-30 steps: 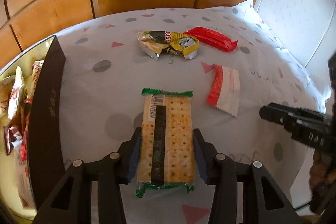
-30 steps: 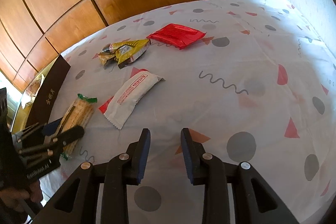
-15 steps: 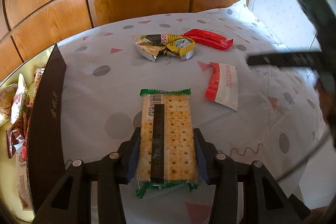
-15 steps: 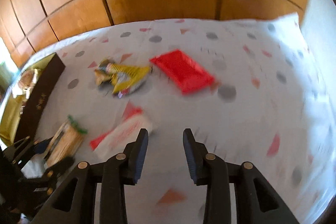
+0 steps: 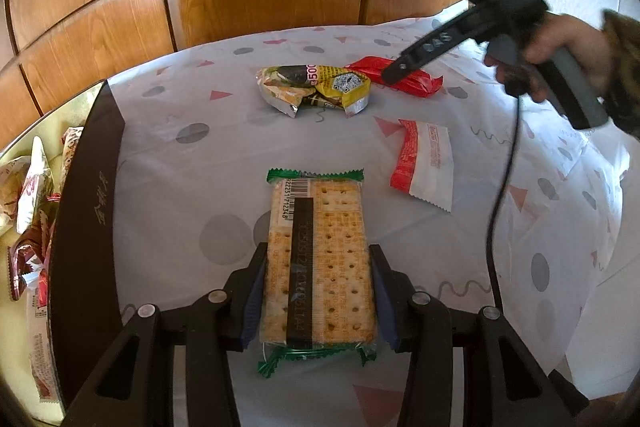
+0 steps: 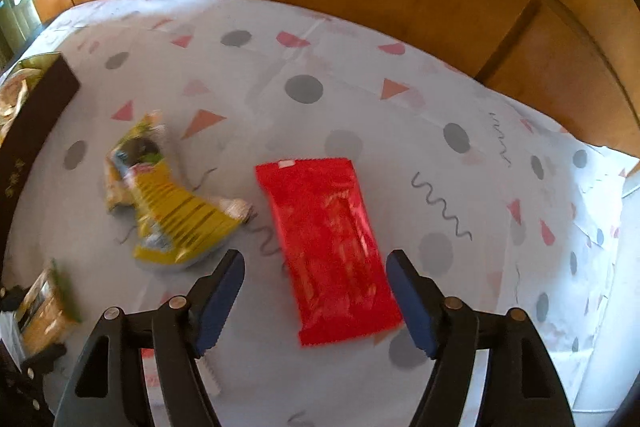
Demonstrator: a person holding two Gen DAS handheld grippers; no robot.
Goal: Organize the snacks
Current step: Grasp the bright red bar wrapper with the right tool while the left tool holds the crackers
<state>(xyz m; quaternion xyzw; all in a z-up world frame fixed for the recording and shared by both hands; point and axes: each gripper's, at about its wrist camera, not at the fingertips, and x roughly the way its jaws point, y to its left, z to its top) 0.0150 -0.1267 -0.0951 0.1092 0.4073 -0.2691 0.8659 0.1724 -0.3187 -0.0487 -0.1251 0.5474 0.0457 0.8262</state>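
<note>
Left wrist view: the left gripper (image 5: 316, 291) is clamped on the cracker pack (image 5: 318, 267), clear wrap with green ends, just right of the snack box (image 5: 86, 211); a swing over its wall and a release should come next. Right wrist view: the right gripper (image 6: 316, 303), jaws opening, hovers over the flat red packet (image 6: 326, 247) on the surface (image 6: 460, 99), packet between the jaws, untouched; it needs lowering, then closing.

The dark box (image 5: 86, 211) is running off the left edge, its packets (image 5: 28, 187) only partly showing. In the right wrist view the yellow packet (image 6: 172, 211) is smearing (print unreadable), and the cracker pack (image 6: 42, 311) is perhaps half cropped.
</note>
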